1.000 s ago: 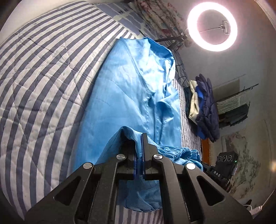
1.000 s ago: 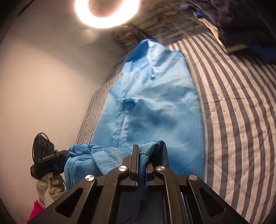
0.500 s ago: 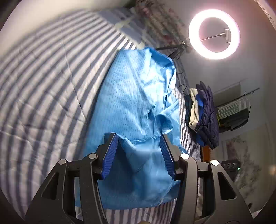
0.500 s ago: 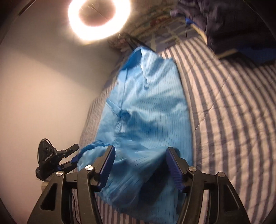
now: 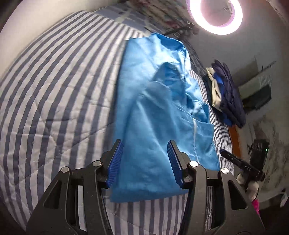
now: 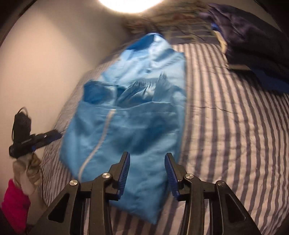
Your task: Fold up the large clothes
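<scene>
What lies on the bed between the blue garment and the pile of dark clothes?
Only bare striped bedcover separates the blue garment from the pile of dark clothes; the right wrist view shows this best.

Garment (image 5: pixel 153 112) bright sky blue, plain, faint fine pinstripe; pale, near-white zip line (image 6: pixel 101 137) down its front; darker blue in the folds and at the collar. Bed cover (image 5: pixel 54 94) striped, white and grey-blue, quilted stitching. Left tool (image 5: pixel 145 160) black frame, blue ribbed pads (image 5: pixel 115 162), silver screws. Right tool (image 6: pixel 147 173) the same: black, blue pads (image 6: pixel 124 173), silver screws. Clothes pile (image 6: pixel 252 41) dark navy, with a royal blue piece and a cream one. Ring light (image 5: pixel 215 17) white-pink glow. Wall (image 6: pixel 45 59) off-white. Sleeve (image 6: pixel 14 204) hot pink; glove (image 6: pixel 27 166) beige-grey.
</scene>
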